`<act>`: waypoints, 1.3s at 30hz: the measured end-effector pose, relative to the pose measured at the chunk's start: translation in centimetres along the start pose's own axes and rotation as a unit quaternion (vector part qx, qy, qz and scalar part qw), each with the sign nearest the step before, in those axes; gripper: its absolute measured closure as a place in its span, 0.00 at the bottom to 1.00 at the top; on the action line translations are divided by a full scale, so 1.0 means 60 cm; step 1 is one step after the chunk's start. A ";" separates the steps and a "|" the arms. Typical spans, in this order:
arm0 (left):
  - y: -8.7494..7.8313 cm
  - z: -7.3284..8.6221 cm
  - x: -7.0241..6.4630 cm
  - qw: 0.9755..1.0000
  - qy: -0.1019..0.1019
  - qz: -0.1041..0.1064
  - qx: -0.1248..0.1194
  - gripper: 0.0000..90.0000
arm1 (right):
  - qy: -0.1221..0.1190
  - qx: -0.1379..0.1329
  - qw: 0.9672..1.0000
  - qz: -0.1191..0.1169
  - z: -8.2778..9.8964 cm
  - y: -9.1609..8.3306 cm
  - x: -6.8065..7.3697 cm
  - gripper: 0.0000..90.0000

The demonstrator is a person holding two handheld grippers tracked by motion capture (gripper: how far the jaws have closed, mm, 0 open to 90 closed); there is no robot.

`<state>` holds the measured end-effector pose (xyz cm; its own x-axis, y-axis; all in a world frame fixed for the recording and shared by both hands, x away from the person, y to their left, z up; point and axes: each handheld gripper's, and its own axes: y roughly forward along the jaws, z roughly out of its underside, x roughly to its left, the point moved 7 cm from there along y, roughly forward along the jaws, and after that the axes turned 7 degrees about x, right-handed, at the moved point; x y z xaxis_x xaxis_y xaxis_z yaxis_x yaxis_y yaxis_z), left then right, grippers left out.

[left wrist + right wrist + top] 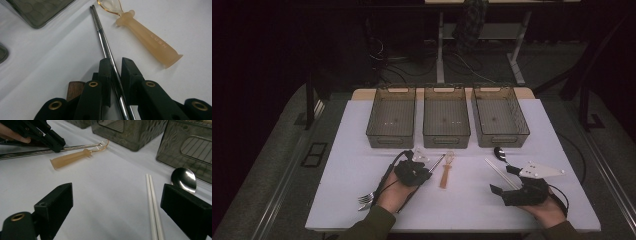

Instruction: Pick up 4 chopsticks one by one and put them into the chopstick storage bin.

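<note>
Fig.: high view w/ both gripper views. White tabletop (352, 165) w/ three grey mesh bins (446, 117) in a row along far edge.

Left gripper (428, 167) near tabletop centre, in front of left and middle bins. In left gripper view, fingers (105, 75) nearly closed around pair of metal chopsticks (105, 45), narrow gap each side of the rods; cannot tell whether pads actually press on them. No earlier frame shown. Chopsticks flat on tabletop, ridged tips toward the bins, rear ends under the gripper body. Amber plastic spoon (147, 37) just beside chopsticks, on their right in that view, bowl near the ridged tips, not touched by fingers. Forks (366, 199) beside left wrist, near front edge.

Right gripper (504, 180) at right of tabletop, held low; fingers (57, 202) spread wide, nothing betw. them. White chopsticks (152, 202) flat on tabletop in the gap, nearer the right finger. Metal spoon (183, 178) just beyond, close to right bin.
</note>
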<state>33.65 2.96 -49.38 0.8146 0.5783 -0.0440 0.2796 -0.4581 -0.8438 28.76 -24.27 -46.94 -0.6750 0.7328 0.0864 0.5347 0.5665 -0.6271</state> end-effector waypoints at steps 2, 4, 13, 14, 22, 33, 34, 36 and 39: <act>0.000 0.001 0.000 1.000 -0.002 0.008 -0.002 0.86 | 0.000 0.000 1.000 0.000 0.000 0.000 0.000 0.12; -0.001 0.002 -0.002 1.000 0.000 0.013 0.000 0.86 | 0.000 0.000 1.000 0.000 0.000 0.000 0.000 0.12; -0.004 0.006 -0.011 1.000 0.014 0.020 0.007 0.87 | 0.001 0.000 1.000 0.000 0.000 0.000 0.000 0.12; -0.005 0.007 -0.011 1.000 0.012 0.023 0.008 0.87 | 0.001 0.000 1.000 0.000 0.000 0.000 0.000 0.12; -0.011 0.016 -0.007 0.999 0.012 0.033 0.011 0.87 | 0.001 0.000 1.000 -0.001 0.000 0.000 0.000 0.12; -0.075 0.046 -0.005 0.997 -0.028 0.051 -0.044 0.81 | 0.003 0.000 1.000 0.000 0.001 0.001 -0.003 0.12; -0.078 0.054 -0.006 0.997 -0.033 0.051 -0.042 0.81 | 0.003 0.000 1.000 0.000 0.001 0.001 -0.002 0.12; -0.082 0.069 -0.007 0.997 -0.044 0.049 -0.040 0.83 | 0.003 0.001 1.000 0.000 0.001 0.002 -0.002 0.12; -0.086 0.087 -0.011 0.997 -0.052 0.050 -0.038 0.86 | 0.002 0.001 1.000 0.002 0.001 0.002 -0.001 0.12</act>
<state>29.04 8.47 -47.81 0.7841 0.5928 -0.1838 0.2410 -0.5638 -0.7900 28.87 -24.27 -47.06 -0.6717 0.7357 0.0867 0.5355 0.5631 -0.6295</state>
